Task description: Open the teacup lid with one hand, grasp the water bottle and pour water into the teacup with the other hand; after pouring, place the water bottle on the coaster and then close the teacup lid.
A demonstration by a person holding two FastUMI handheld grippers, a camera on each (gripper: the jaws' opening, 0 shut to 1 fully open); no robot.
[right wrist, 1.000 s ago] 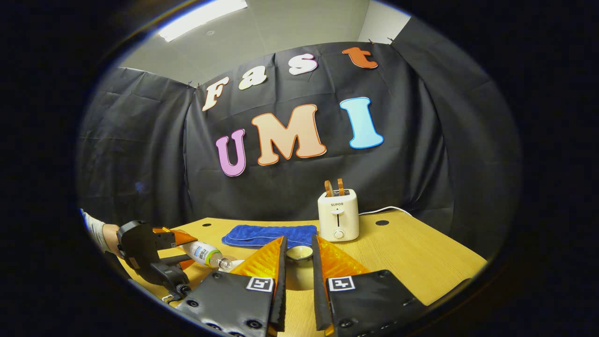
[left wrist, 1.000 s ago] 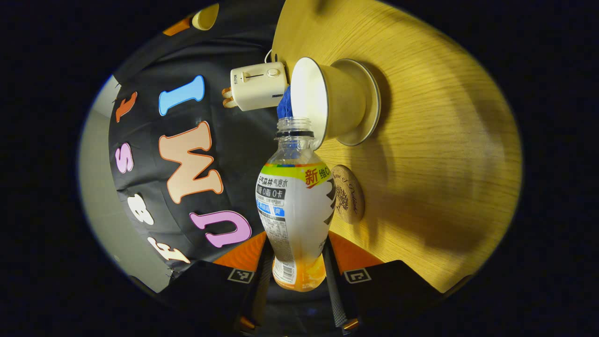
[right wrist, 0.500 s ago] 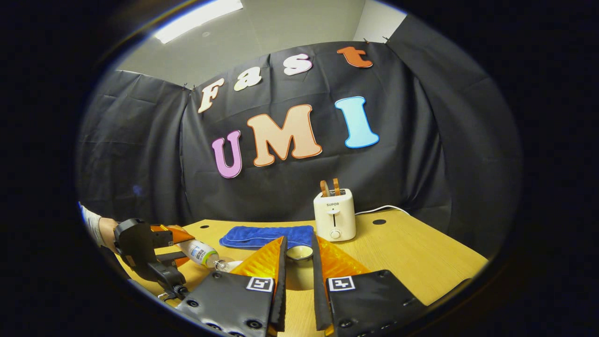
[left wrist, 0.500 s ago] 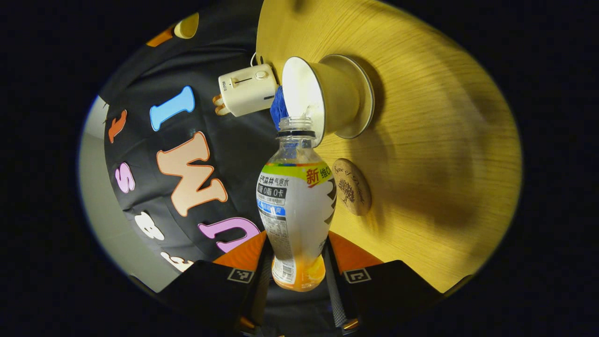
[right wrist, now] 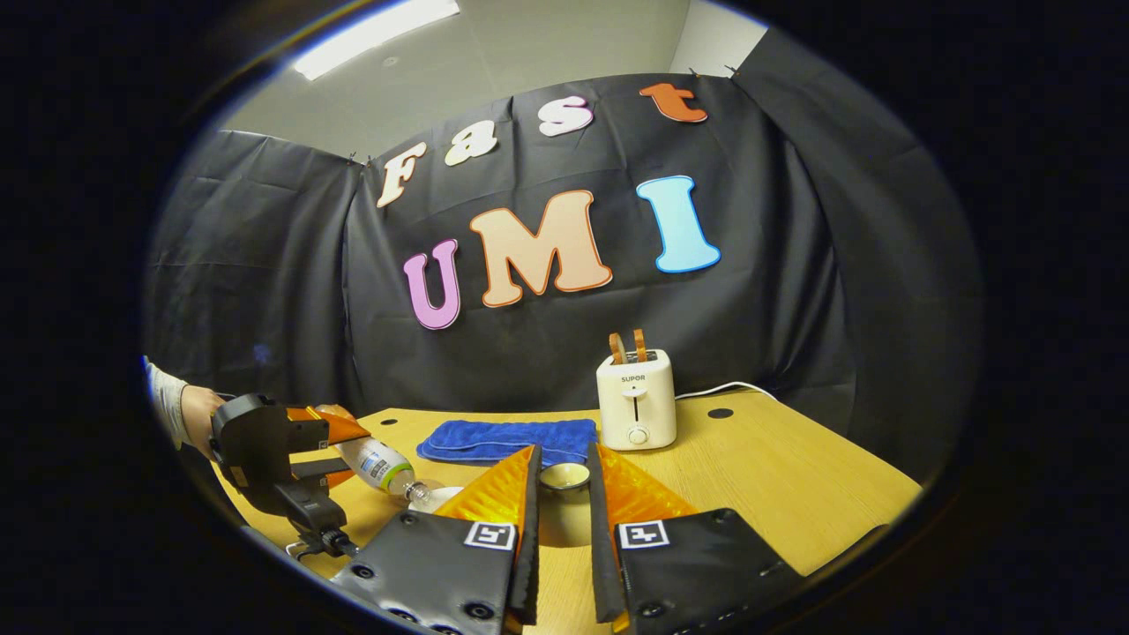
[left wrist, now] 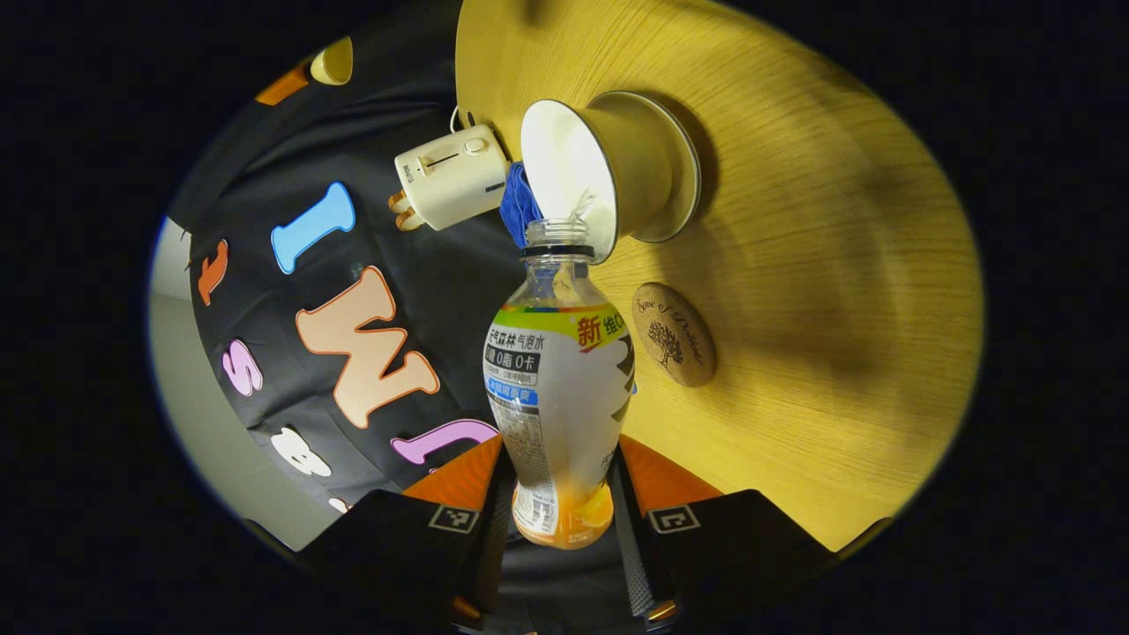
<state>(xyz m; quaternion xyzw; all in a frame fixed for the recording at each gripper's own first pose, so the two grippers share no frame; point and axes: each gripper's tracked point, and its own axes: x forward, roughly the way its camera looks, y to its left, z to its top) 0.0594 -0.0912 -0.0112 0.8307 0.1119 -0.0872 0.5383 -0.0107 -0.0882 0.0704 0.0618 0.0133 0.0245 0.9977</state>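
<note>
My left gripper [left wrist: 559, 451] is shut on the lower body of a clear water bottle [left wrist: 556, 370] with a white and yellow label and no cap. The bottle is tipped over, its mouth at the rim of the pale teacup [left wrist: 609, 168], and a thin stream of water runs into the cup. The cup stands on its saucer [left wrist: 686, 176] on the wooden table [left wrist: 829, 265]. A round cork coaster [left wrist: 675, 333] lies beside the saucer. My right gripper [right wrist: 563, 494] is shut on the teacup lid [right wrist: 564, 477], held above the table. The right gripper view has the left gripper [right wrist: 273, 450] tilting the bottle [right wrist: 379, 463].
A white toaster [right wrist: 636, 410] stands at the back of the table with its cord trailing right. A folded blue towel [right wrist: 507, 439] lies to its left. A hand [right wrist: 190, 410] in a white sleeve holds the left gripper at the left edge.
The left gripper has tipped the bottle further, and water now streams from its mouth into the cup. The right gripper has barely moved with the lid.
</note>
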